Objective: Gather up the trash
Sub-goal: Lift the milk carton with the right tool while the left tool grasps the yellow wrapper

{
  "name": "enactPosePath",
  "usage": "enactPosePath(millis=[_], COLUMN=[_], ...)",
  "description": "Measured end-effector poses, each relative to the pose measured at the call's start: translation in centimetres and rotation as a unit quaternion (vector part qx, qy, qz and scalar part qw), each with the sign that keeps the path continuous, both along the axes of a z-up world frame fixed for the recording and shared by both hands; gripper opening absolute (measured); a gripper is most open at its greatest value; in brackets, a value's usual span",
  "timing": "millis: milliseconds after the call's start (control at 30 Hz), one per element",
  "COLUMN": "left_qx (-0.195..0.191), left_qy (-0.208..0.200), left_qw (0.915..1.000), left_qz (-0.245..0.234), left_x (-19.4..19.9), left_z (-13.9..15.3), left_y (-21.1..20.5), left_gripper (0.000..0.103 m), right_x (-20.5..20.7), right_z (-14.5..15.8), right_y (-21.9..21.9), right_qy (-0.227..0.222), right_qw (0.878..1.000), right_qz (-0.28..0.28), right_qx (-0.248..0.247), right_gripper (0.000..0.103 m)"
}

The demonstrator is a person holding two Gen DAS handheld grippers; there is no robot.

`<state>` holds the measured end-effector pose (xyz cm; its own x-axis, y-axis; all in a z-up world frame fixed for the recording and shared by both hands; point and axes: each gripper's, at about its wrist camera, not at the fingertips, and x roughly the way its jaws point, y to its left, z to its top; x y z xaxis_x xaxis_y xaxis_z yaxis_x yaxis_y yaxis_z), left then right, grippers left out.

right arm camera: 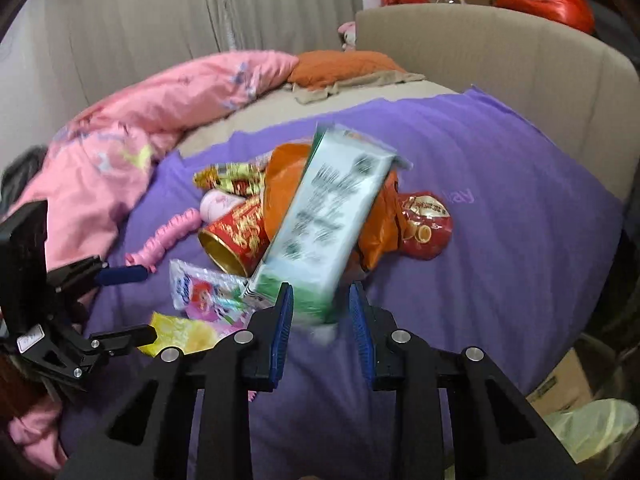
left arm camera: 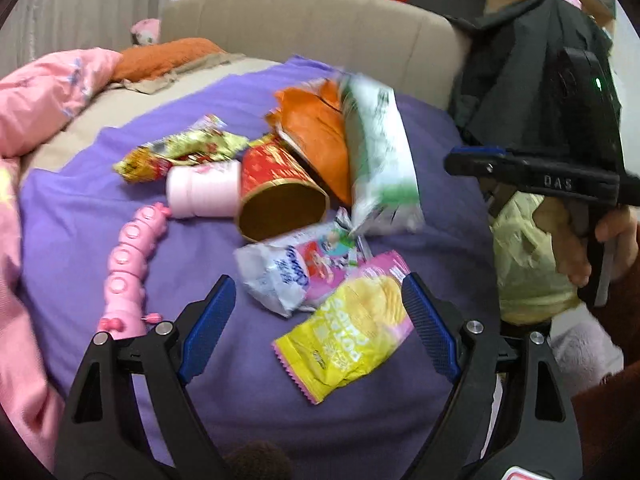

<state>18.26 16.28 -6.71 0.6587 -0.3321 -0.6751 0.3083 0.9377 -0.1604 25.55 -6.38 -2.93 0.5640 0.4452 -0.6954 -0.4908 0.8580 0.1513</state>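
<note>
While the white-and-green carton point(right arm camera: 328, 220) stands tilted in the right gripper point(right arm camera: 322, 312), its long axis leaning up and to the right, its lower end sits between the blue ribbed pads, though blur hides whether they press it. The left gripper point(left arm camera: 320, 312) hangs with jaws wide apart above a crinkly yellow chip bag point(left arm camera: 352, 332). Trash lies heaped on a soft purple blanket point(right arm camera: 500, 200) on a bed: a red cardboard tube point(left arm camera: 280, 188) on its side, foil wrappers, a pink bottle point(left arm camera: 204, 194).
</note>
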Motion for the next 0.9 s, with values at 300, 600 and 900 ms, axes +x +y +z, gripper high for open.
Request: enactPosePath(millis=[300,600,900], left_qx=[-0.042,-0.062,-0.048], left_qy=[-0.025,-0.026,-0.031], left_qw=[0.9940,0.9867,0.9910], left_qz=[0.098,0.148,0.121], left_x=[0.6,1.2,0.8], left_z=[1.0,0.8,0.9], left_y=[4.3,7.6,5.9], left_gripper=[0.081,0.081,0.081], right_x=[1.5,6.3,6.1], right_z=[-0.1,-2.1,-2.1], right_y=[3.7,8.1,8.3], right_qy=[-0.028,0.034,0.082], right_qw=[0.999,0.994,0.992], right_qz=[-0.039,-0.104,-0.084], right_qx=[-0.025,-0.030,-0.045], right_gripper=[0.061,0.061,0.057])
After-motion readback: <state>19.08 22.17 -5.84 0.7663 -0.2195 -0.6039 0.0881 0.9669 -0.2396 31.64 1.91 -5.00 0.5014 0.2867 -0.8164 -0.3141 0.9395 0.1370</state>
